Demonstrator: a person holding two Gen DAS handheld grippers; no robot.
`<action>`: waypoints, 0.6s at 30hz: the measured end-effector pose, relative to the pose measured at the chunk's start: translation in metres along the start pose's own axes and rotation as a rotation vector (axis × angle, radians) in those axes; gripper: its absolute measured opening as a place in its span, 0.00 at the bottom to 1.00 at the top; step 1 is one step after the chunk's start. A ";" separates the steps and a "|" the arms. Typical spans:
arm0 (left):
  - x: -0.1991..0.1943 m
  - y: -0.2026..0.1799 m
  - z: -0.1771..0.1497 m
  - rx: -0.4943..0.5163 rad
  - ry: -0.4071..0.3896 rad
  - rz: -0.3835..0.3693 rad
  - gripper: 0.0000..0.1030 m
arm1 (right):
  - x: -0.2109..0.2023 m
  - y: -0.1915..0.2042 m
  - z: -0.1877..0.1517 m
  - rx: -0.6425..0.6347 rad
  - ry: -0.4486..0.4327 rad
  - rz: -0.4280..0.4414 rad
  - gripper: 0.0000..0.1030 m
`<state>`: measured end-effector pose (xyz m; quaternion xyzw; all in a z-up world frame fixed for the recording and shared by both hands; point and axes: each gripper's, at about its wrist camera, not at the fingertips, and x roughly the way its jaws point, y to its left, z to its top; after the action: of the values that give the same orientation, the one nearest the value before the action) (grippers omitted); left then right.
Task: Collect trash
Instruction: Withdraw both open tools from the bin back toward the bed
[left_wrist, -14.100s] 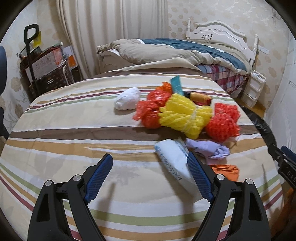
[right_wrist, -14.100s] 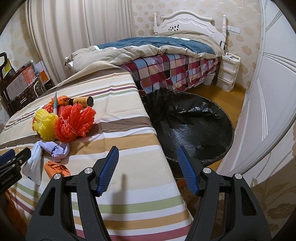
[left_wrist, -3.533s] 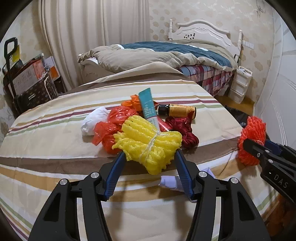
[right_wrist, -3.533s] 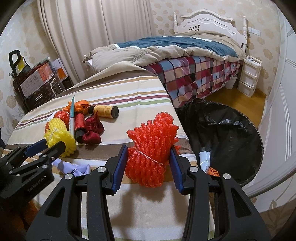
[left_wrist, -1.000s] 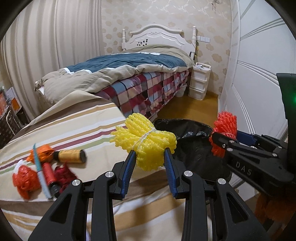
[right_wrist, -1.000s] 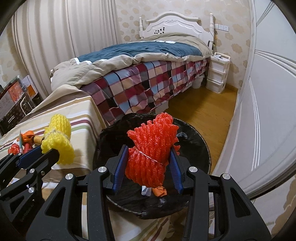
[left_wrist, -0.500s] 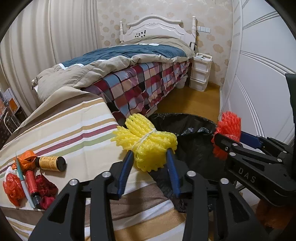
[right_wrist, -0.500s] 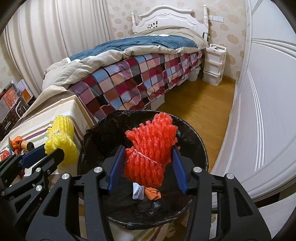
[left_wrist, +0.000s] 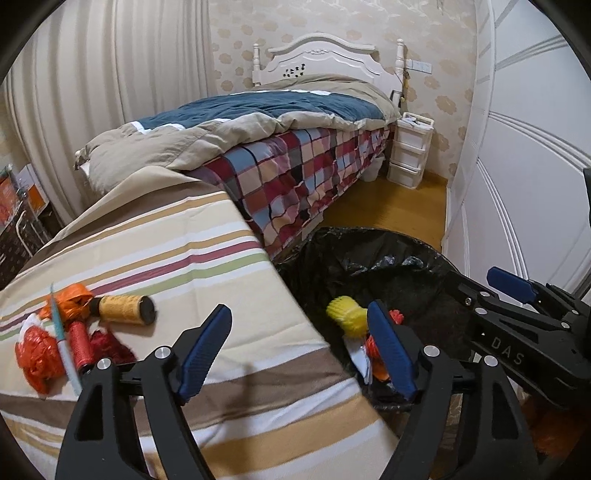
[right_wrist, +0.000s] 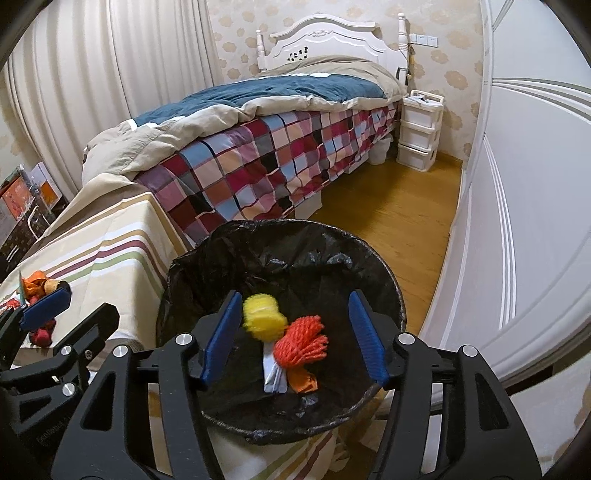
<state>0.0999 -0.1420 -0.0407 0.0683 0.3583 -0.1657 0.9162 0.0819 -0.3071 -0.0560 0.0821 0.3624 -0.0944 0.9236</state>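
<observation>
The yellow foam-net bundle (right_wrist: 263, 322), blurred by motion, and the red foam-net bundle (right_wrist: 303, 345) are now lying inside the black-lined round trash bin (right_wrist: 369, 258), partly covering a white wrapper (right_wrist: 272, 373) and an orange scrap (right_wrist: 303, 380). Both were being clamped half a second ago; the left hand-held gripper (left_wrist: 299, 350) and right hand-held gripper (right_wrist: 295, 338) are now gaping wide and carrying nothing. About six pieces are remaining on the striped tabletop (left_wrist: 207, 258), overlapping and hard to count.

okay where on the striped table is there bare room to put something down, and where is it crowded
The striped table is bare from its bed-side far edge down across the middle, and along the edge beside the bin under the open left claw. It is crowded only at the left: the yellow spool, red spool, teal pen and orange bags.
</observation>
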 end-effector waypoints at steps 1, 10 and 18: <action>-0.003 0.004 -0.002 -0.009 0.001 0.003 0.74 | -0.003 0.002 -0.001 0.001 -0.002 0.003 0.57; -0.032 0.038 -0.024 -0.070 0.020 0.049 0.75 | -0.031 0.029 -0.020 -0.010 -0.002 0.059 0.59; -0.059 0.063 -0.049 -0.104 0.013 0.100 0.75 | -0.053 0.056 -0.040 -0.041 0.001 0.100 0.64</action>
<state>0.0505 -0.0562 -0.0362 0.0397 0.3686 -0.1004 0.9233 0.0304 -0.2382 -0.0439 0.0814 0.3600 -0.0406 0.9285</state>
